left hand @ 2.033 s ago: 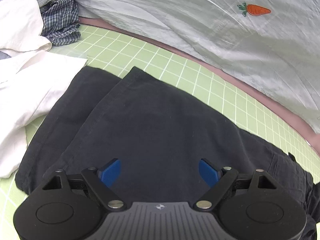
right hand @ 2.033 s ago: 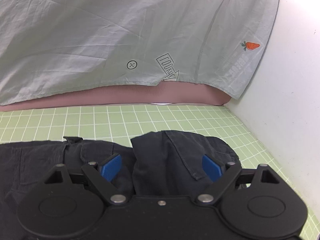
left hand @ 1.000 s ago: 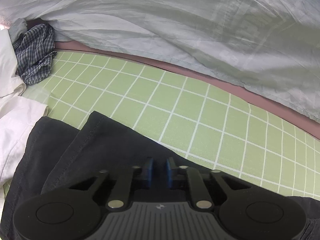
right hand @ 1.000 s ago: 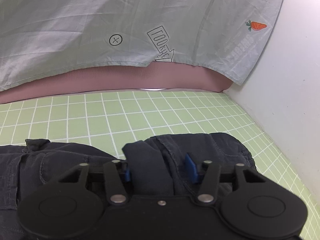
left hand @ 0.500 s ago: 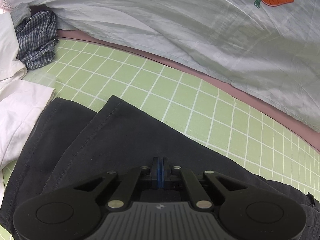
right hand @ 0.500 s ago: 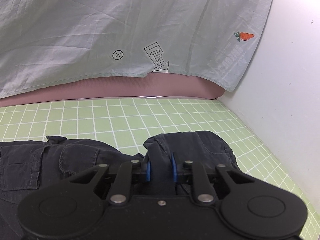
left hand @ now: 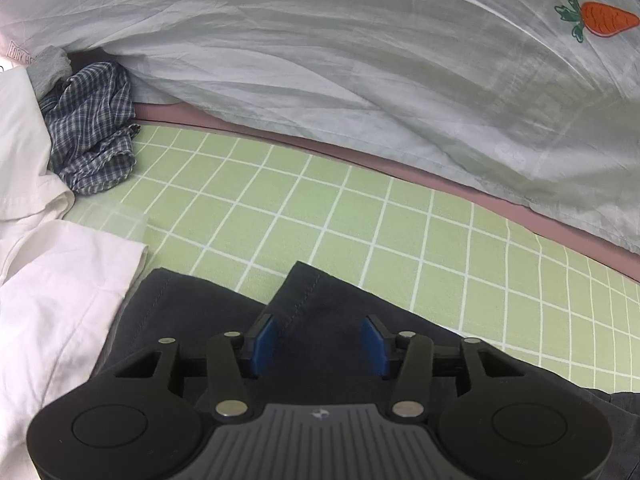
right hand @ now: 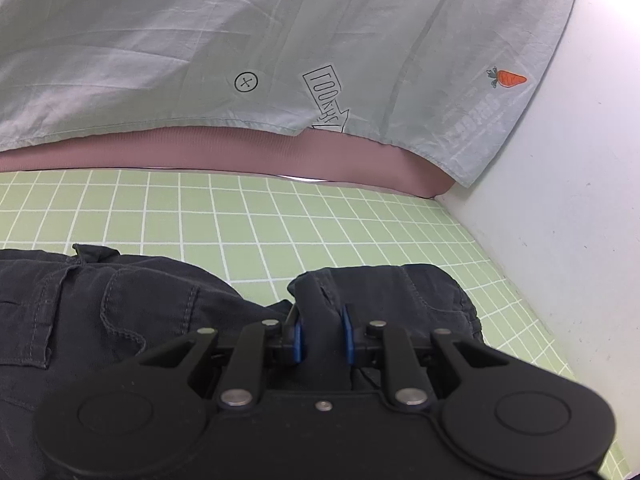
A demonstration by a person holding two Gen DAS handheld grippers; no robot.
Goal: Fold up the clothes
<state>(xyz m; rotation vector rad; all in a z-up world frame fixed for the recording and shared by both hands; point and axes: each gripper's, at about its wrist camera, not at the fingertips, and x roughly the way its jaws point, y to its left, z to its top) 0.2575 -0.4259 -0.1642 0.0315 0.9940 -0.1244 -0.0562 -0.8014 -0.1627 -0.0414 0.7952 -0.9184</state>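
Dark navy trousers (left hand: 180,312) lie flat on a green grid mat (left hand: 320,208). In the left wrist view the two leg hems point away from me. My left gripper (left hand: 320,334) hovers over the nearer hem corner; its jaws are opening, and the blue pads (left hand: 264,336) stand apart without pressing the cloth. In the right wrist view the trousers (right hand: 120,312) show pockets and a bunched waist end. My right gripper (right hand: 322,338) is shut on a raised fold of that dark cloth.
White garments (left hand: 52,280) lie at the left beside a crumpled blue plaid cloth (left hand: 92,136). A pale grey sheet with a carrot print (left hand: 360,60) hangs behind over a pink edge (right hand: 200,152). A white wall (right hand: 560,200) borders the mat on the right.
The left gripper's jaws, shut half a second ago, now stand apart, and it has slid toward the leg hems. The right gripper closed on the fold a second ago and keeps its grip.
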